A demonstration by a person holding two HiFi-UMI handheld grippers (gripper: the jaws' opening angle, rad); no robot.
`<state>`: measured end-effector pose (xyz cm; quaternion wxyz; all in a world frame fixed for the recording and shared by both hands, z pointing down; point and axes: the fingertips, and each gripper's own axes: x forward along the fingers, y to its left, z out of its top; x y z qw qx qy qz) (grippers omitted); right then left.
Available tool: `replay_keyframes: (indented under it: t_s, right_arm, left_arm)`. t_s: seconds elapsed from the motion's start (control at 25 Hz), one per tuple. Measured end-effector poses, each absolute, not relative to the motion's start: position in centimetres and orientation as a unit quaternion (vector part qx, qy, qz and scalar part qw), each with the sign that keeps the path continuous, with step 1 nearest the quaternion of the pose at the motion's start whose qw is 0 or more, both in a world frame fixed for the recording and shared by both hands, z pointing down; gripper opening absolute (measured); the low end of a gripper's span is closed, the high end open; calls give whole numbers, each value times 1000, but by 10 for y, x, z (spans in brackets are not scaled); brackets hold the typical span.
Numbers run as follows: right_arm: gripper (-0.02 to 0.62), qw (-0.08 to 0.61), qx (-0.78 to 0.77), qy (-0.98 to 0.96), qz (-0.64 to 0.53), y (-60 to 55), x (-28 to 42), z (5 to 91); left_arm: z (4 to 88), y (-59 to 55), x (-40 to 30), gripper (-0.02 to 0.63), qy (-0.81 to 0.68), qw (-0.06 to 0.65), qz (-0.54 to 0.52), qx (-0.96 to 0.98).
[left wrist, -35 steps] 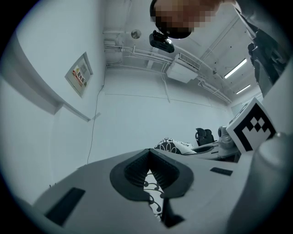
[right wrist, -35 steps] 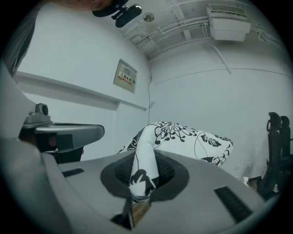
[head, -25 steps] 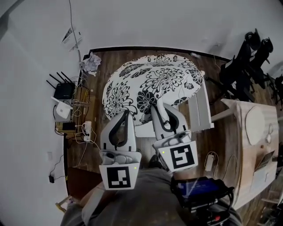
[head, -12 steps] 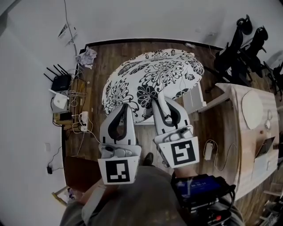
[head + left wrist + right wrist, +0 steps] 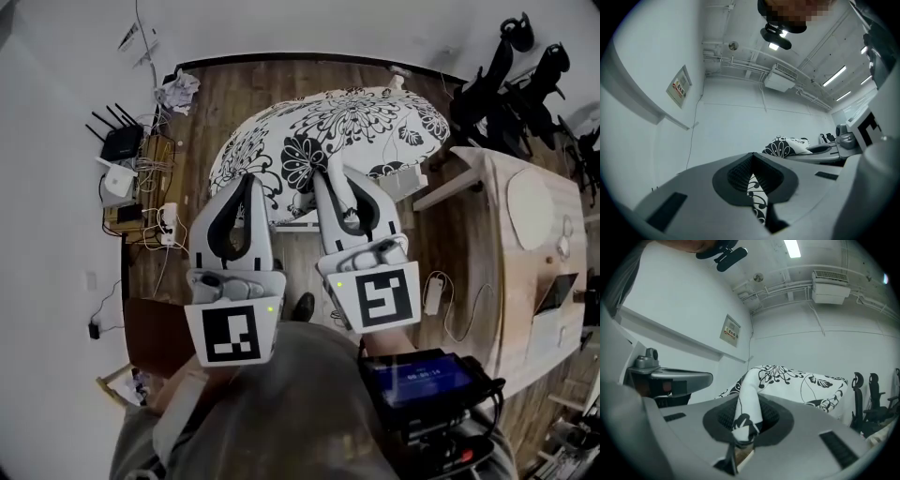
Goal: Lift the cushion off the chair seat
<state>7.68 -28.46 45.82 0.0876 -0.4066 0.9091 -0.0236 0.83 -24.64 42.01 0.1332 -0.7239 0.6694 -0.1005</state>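
The left gripper (image 5: 249, 183) is closed tight on a thin fold at the near edge of the flowered cushion (image 5: 347, 127). The right gripper (image 5: 328, 176) is clamped on a thicker fold near it. The cushion is held over the white chair (image 5: 405, 181), which is largely covered. A wooden desk (image 5: 497, 234) is seen right of the chair, and a router (image 5: 119, 142) by the left wall.

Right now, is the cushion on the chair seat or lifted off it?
Lifted off, it seems: the left gripper and right gripper are shut on the cushion, and the chair shows beneath it.
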Motion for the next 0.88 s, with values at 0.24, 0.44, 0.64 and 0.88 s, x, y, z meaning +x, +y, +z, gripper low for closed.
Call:
replay_keyframes:
  t_s: [0.24,0.44,0.64,0.88]
  right_arm:
    - [43,90,-404,910,-25,-288,73,448]
    - [38,96,-408,908,-18,-287,79,451]
    - [38,102,-408,907,-17,-291,78,450]
    - [38,108,-404,908,-15,-292,75,450]
  left_arm:
    - [412,-251,3,6,673,128,-100,-722]
    - [415,-251,10,6,671,134,-97,-723]
    - [415,-255,8,6,669,138,-96,-724]
    - [417,-255,7,6,669,143,-92,-724]
